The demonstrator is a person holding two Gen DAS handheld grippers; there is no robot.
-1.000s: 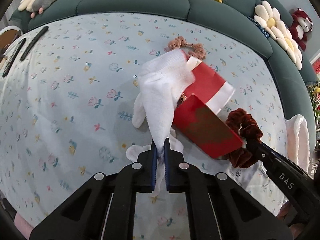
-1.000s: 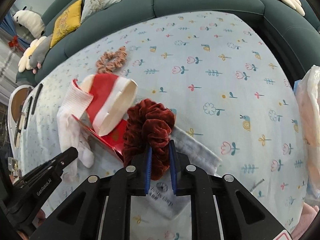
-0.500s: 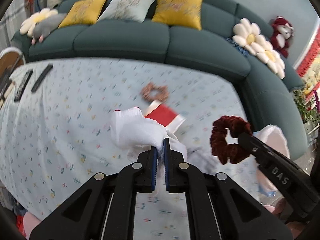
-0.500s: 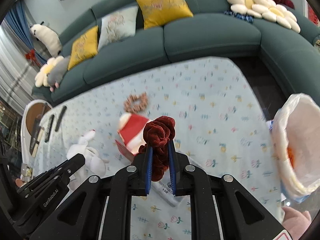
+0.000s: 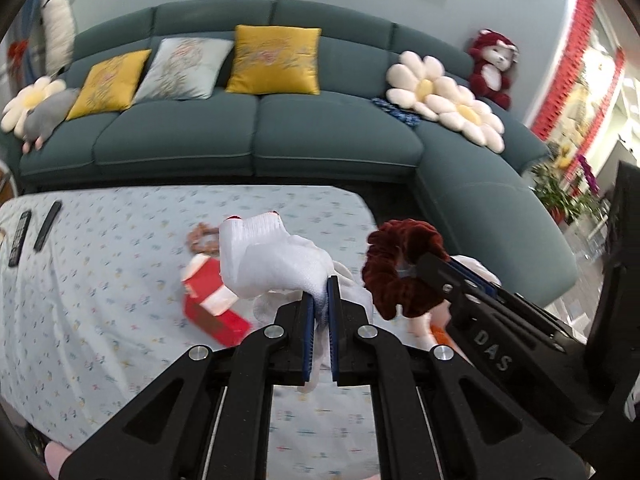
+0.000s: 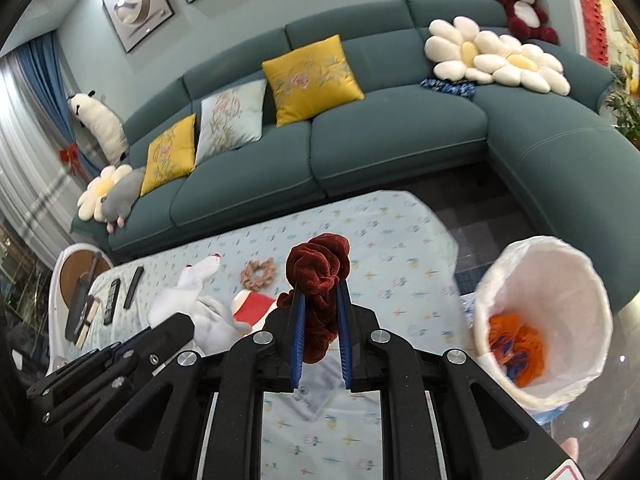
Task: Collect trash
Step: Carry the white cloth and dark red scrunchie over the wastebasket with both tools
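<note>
I have my left gripper [image 5: 320, 312] clamped on a white glove [image 5: 276, 264], its blue pads pinching the fabric so the glove hangs in the air above the table [image 5: 100, 280], cuff end up and away from me. My right gripper [image 6: 320, 320] is clamped on a dark red scrunchie [image 6: 318, 272], which bunches up between the pads and stands above their tips, also clear of the table. From the left camera I see the right gripper just to the right of the glove, with the scrunchie close beside it but not touching. On the table, which wears a pale cloth with a small flower print, a red and white box [image 5: 212, 304] lies below and to the left of the glove, and a pink scrunchie [image 5: 202, 238] lies just beyond that box, toward the sofa [image 5: 256, 136]. A flat pale packet [image 6: 316, 392] lies on the table under my right gripper. Two dark remotes [image 5: 30, 230] rest near the table's far left end. Off the table's right end, down on the floor, stands a bin [image 6: 560, 280] lined with a white bag, with something orange and blue lying at the bottom of it. The teal sofa curves round behind the table, carrying yellow cushions [image 5: 276, 60], daisy cushions [image 5: 444, 96] and a red plush bear [image 5: 492, 66].
</note>
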